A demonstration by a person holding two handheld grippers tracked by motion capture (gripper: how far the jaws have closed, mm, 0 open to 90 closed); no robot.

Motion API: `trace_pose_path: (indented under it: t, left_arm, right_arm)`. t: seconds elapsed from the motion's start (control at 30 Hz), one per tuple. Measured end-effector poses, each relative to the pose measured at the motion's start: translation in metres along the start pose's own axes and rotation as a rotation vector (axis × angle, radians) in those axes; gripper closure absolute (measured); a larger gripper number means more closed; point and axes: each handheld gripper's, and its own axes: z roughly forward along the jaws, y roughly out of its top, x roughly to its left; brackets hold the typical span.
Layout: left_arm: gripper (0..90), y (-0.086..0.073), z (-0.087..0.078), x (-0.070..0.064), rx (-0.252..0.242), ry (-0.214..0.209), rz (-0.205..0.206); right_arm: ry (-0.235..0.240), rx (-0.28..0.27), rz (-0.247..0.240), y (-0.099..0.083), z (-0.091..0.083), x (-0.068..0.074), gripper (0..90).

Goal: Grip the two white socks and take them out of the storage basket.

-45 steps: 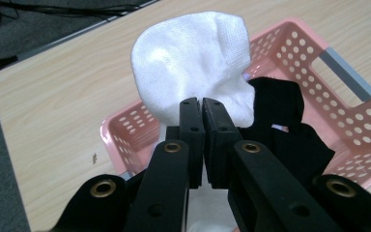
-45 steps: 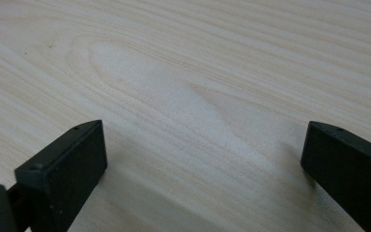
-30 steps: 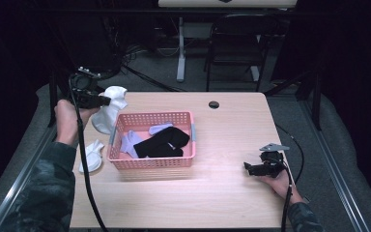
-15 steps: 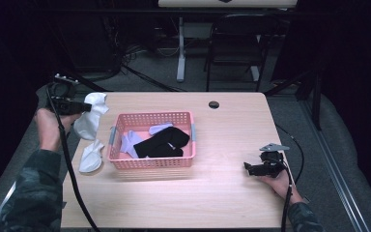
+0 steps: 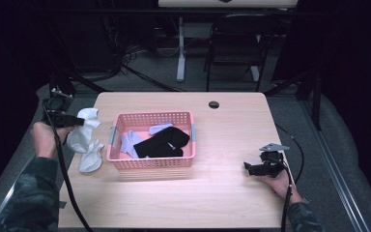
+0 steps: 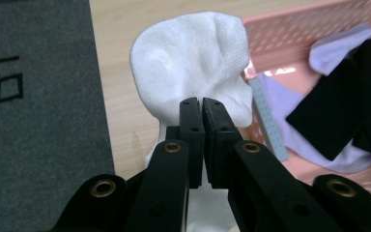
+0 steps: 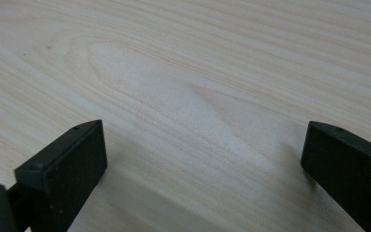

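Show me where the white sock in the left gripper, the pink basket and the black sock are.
white sock (image 6: 193,58): left gripper view, its bulging upper part.
pink basket (image 5: 149,163): high view, its near wall.
black sock (image 5: 162,143): high view, its middle.

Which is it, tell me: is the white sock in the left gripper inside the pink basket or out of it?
Out. The left gripper holds the white sock over the table, left of the pink basket.
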Motion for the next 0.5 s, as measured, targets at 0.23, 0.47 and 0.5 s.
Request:
trace_pose_path:
  t: [0.23,0.47,0.5]
  left_arm:
    - [87.8,-0.011,0.033,0.002,0.056,-0.022,-0.033]
    - [87.3,-0.02,0.072,0.0,0.156,-0.035,-0.05]
    - [87.1,-0.022,0.075,0.0,0.157,-0.035,-0.049]
  right_arm:
    - [-0.002,-0.001,0.001,0.0,0.0,0.0,1.6]
    - [-0.006,-0.002,0.003,0.0,0.0,0.0,1.6]
    - [-0.003,0.0,0.002,0.0,0.0,0.0,1.6]
